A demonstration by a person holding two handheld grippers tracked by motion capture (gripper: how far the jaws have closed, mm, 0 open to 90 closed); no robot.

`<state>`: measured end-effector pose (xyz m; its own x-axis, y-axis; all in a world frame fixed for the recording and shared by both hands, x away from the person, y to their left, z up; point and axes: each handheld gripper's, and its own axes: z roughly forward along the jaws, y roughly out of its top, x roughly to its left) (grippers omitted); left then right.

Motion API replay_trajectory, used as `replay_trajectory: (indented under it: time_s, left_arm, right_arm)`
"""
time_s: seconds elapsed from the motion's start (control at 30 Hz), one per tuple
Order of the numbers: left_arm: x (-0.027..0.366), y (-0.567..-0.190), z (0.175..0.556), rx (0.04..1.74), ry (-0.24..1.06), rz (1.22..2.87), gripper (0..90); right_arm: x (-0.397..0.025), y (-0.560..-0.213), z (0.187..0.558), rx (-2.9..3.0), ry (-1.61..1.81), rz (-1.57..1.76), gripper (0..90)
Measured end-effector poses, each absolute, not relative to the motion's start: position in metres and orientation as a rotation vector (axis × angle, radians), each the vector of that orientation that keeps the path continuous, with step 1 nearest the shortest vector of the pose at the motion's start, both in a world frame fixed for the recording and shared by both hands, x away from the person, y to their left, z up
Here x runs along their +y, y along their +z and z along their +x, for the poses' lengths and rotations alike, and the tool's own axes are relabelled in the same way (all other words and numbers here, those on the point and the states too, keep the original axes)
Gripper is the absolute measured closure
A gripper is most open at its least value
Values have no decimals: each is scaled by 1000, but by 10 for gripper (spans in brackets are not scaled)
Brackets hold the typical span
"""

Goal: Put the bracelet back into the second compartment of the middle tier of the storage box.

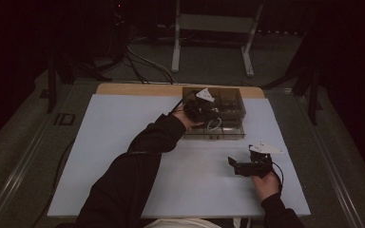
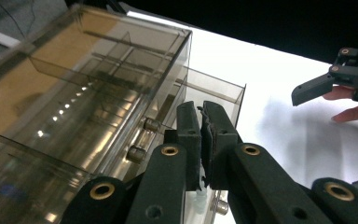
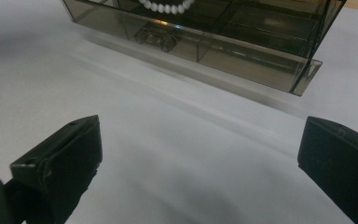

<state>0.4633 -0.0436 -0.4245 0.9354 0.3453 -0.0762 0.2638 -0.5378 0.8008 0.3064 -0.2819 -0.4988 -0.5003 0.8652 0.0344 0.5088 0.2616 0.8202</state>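
Observation:
A smoky clear drawer box [image 1: 228,100] stands at the back middle of the table, its lower drawer [image 1: 233,130] pulled out toward me. My left gripper [image 1: 208,115] reaches over that drawer with its jaws pressed together [image 2: 203,119]. A white bead necklace [image 1: 214,125] loops down from them into the drawer; a white bit [image 2: 199,200] shows under the pads. My right gripper [image 1: 241,155] rests low over the table in front of the box, jaws wide apart [image 3: 198,154] and nothing between them. It faces the drawer front [image 3: 242,60], with the beads [image 3: 165,6] behind that.
The box [image 2: 98,70] has divided compartments and small round knobs [image 2: 151,124]. It sits on a pale sheet [image 1: 123,156] that covers the wooden table. Dark floor, cables and a metal stand [image 1: 214,23] lie beyond the far edge.

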Motion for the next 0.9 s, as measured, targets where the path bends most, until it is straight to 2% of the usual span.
replay_trajectory:
  time_s: [0.17, 0.9]
  left_arm:
    - [-46, -432, 465, 447, 91, 2173, 885]
    - [-50, -459, 472, 476, 142, 2273, 882]
  right_arm:
    - [-282, -498, 306, 2114, 1132, 1244, 0]
    - [-283, -498, 306, 2114, 1135, 1243, 0]
